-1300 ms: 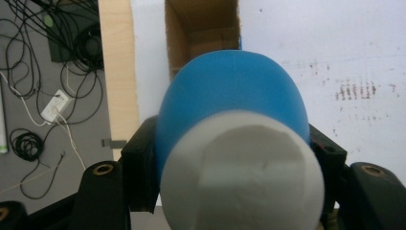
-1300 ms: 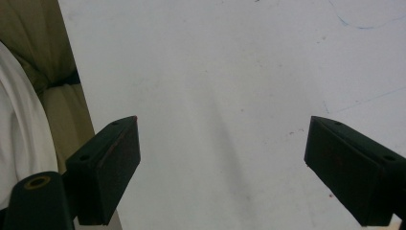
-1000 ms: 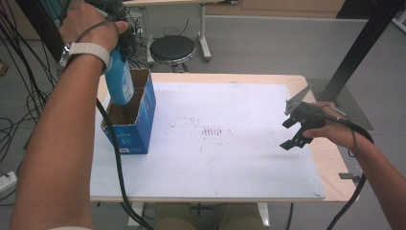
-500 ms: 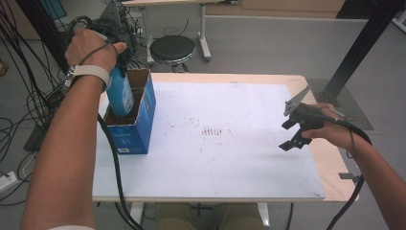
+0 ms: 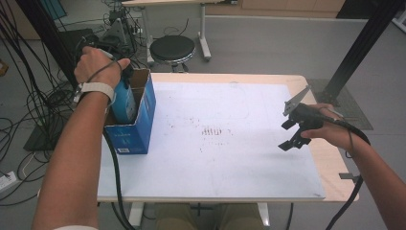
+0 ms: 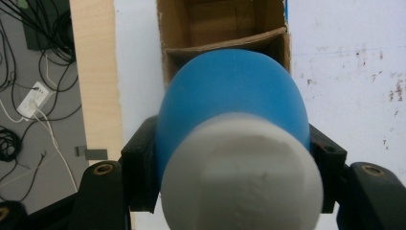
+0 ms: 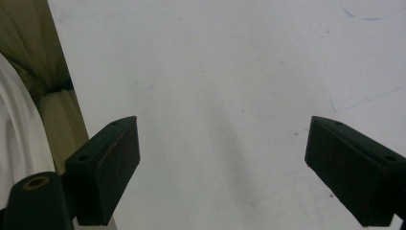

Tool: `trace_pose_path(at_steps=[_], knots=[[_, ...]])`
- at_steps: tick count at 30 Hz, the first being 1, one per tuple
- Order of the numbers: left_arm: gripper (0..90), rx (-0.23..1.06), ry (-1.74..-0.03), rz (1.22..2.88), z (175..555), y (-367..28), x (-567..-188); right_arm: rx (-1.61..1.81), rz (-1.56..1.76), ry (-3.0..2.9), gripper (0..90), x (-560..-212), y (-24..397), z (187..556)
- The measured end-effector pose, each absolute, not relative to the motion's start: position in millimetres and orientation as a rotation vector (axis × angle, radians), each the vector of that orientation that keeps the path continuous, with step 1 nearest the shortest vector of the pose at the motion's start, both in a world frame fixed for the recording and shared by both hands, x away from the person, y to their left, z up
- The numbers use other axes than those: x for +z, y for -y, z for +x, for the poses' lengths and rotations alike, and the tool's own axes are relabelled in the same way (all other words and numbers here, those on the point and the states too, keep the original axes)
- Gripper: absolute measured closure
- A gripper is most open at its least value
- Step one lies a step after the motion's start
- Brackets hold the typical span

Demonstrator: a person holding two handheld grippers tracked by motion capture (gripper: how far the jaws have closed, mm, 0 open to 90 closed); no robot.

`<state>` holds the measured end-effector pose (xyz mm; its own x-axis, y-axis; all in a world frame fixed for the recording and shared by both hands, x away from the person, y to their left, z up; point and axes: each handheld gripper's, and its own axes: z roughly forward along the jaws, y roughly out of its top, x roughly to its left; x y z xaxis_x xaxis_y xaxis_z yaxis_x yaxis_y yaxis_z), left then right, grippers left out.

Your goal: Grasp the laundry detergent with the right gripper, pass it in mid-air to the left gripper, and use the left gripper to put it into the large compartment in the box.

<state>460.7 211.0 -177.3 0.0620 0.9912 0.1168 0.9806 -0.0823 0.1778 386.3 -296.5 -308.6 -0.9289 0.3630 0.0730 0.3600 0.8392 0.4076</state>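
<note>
Blue bottle going into the cardboard box

Left tool [image 6: 230,158] grips the white-capped blue bottle [image 6: 232,100], partly inside the blue box [image 5: 139,120] at the counter's [image 5: 330,163] left edge; next, lower straight and release. Right tool [image 5: 294,132] hangs unclenched, empty.

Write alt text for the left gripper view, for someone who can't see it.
The left claw grips a blue bottle with a white cap, seen from the cap end, directly above an open cardboard box. The box sits on a white table mat, with the wooden table edge and floor cables to the left.
</note>
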Motion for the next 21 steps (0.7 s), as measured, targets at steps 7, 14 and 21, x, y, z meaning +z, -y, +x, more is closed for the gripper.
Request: trace_pose_path(at_steps=[7,14,21], knots=[[37.5,0.323,-2.084,2.265,462.0,-209.9,-197.8,0.663,0.600,-3.011,11.9,-313.0,296.3,385.3],[37.4,0.337,-2.078,2.276,461.3,-210.5,-215.5,0.661,0.620,-3.012,11.9,-315.5,299.1,384.0],[37.4,0.340,-2.073,2.288,461.3,-209.1,-231.7,0.659,0.622,-3.013,11.9,-317.1,299.4,383.1]])
